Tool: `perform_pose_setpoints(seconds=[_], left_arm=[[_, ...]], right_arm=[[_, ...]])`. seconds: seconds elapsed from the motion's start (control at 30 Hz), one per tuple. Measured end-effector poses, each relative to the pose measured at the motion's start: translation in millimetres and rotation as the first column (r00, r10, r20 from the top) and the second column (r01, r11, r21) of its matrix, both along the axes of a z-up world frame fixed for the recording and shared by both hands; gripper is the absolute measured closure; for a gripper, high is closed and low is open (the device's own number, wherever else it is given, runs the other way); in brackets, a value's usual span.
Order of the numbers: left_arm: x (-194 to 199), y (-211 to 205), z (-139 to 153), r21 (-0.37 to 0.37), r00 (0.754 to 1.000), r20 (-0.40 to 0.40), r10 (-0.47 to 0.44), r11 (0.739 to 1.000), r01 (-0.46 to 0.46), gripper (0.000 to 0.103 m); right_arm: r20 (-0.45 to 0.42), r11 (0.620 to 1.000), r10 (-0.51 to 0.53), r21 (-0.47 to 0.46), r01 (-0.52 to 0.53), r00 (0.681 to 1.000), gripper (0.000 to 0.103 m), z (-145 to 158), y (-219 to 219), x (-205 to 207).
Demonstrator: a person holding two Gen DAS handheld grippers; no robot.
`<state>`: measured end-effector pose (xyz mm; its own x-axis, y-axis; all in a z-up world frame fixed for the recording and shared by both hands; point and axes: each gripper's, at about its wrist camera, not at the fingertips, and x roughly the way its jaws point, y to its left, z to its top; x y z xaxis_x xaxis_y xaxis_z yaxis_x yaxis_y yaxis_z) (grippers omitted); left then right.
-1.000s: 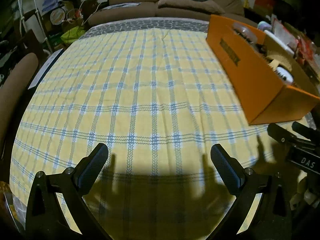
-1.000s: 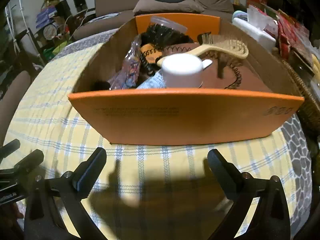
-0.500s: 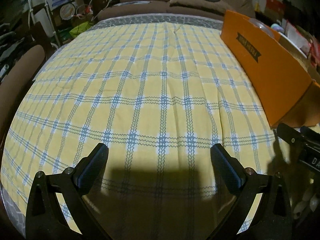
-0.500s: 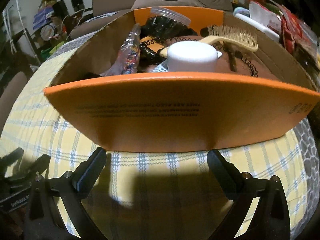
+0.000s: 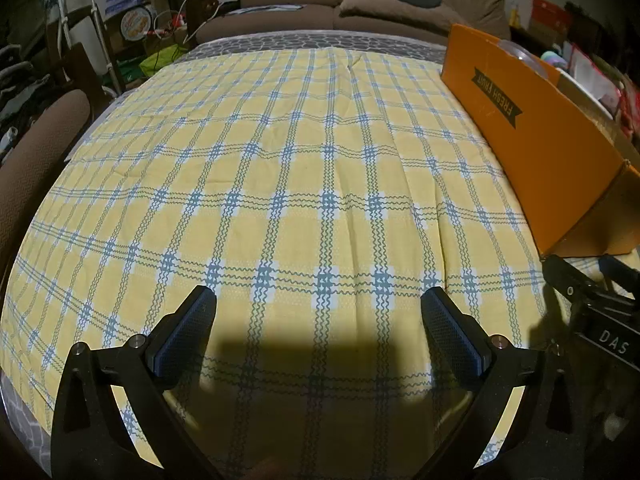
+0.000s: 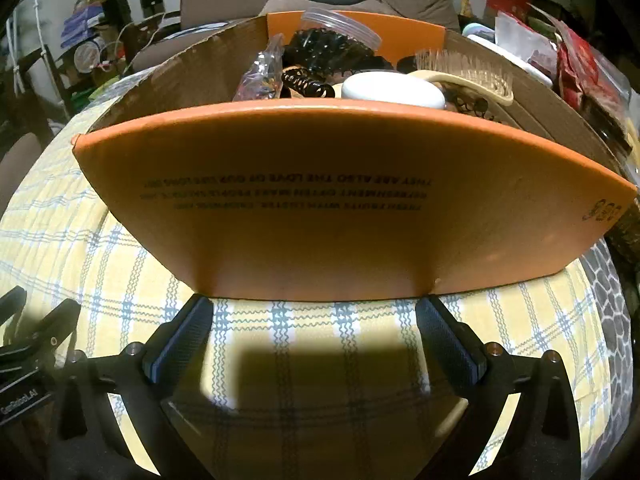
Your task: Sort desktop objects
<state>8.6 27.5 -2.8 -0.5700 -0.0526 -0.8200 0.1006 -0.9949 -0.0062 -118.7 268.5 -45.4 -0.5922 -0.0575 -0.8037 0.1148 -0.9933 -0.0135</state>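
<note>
An orange cardboard box (image 6: 352,208) stands on the yellow checked tablecloth (image 5: 280,184); it also shows at the right of the left wrist view (image 5: 536,140). Inside it lie a white jar lid (image 6: 394,92), a wooden hairbrush (image 6: 464,74), a black hair claw (image 6: 308,84), a clear plastic tub (image 6: 340,36) and a small clear bag (image 6: 260,76). My right gripper (image 6: 314,316) is open and empty, low, just in front of the box's near wall. My left gripper (image 5: 318,310) is open and empty over bare cloth, to the box's left.
A brown sofa (image 5: 360,12) with cushions stands behind the table. A chair (image 5: 36,148) sits at the left edge. Cluttered shelves and bags (image 6: 568,60) crowd the right side. The right gripper's body (image 5: 600,320) shows at the left view's right edge.
Both grippers have dropped lower and moved forward. The box's near wall now fills more of the right wrist view and hides more of its contents. Both jaws stay open.
</note>
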Motion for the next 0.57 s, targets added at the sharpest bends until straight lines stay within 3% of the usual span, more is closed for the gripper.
perform_pose_setpoints(seconds=[0.57], left_arm=[[-0.4, 1.6, -0.2, -0.006, 1.0, 0.001, 0.001, 1.0, -0.001, 0.0]], right_arm=[[0.001, 1.0, 0.0, -0.002, 0.0, 1.0, 0.0, 0.0, -0.6, 0.0]])
